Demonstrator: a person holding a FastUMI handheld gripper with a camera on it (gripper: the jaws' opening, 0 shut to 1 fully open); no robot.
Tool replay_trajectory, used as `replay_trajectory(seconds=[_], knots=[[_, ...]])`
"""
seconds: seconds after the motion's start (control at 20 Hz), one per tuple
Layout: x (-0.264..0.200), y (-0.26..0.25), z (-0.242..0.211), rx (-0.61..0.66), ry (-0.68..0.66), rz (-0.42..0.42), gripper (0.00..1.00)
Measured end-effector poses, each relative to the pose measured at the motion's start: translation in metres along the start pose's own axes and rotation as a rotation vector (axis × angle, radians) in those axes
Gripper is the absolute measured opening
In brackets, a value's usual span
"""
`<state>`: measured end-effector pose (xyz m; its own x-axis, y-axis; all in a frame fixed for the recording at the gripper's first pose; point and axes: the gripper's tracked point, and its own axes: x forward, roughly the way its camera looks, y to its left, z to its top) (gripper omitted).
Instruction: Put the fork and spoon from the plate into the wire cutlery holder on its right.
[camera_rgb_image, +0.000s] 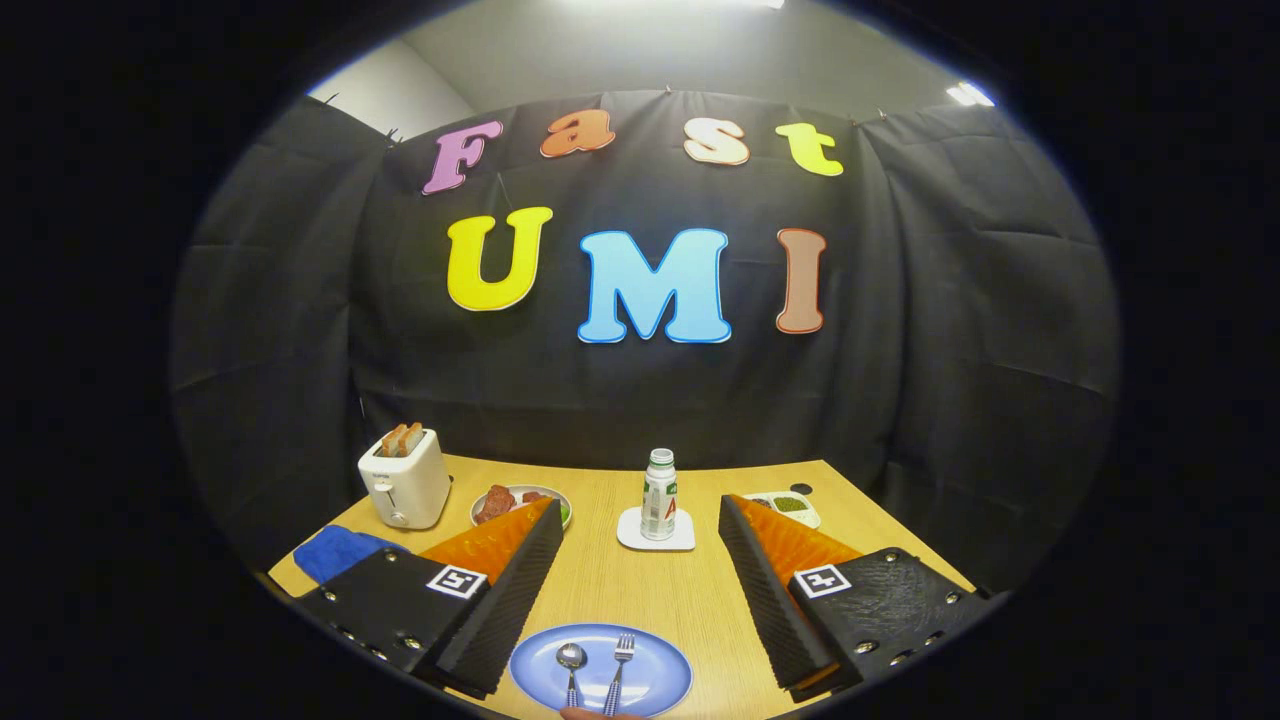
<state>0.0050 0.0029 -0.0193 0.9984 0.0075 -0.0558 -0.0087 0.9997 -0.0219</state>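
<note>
A blue plate (655, 672) lies on the wooden table low between my two fingers. On it rest a spoon (571, 662) on the left and a fork (620, 658) on the right, side by side, heads pointing away from me. My gripper (640, 525) is open wide above the table. Its orange and black fingers (510, 570) stand apart on either side of the plate, with nothing between them but the table.
A small bottle (658, 495) stands on a white coaster (655, 540) beyond the fingers. A white toaster (405, 478) with toast sits far left, a plate of food (515, 500) beside it, a blue cloth (335, 550) nearer. A small dish (790, 505) lies far right.
</note>
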Motion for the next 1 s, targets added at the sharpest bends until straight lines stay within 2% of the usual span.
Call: replay_trajectory(seconds=[1.0], knots=[[-0.001, 0.006, -0.13, -0.048, 0.382, 0.03, 0.95]])
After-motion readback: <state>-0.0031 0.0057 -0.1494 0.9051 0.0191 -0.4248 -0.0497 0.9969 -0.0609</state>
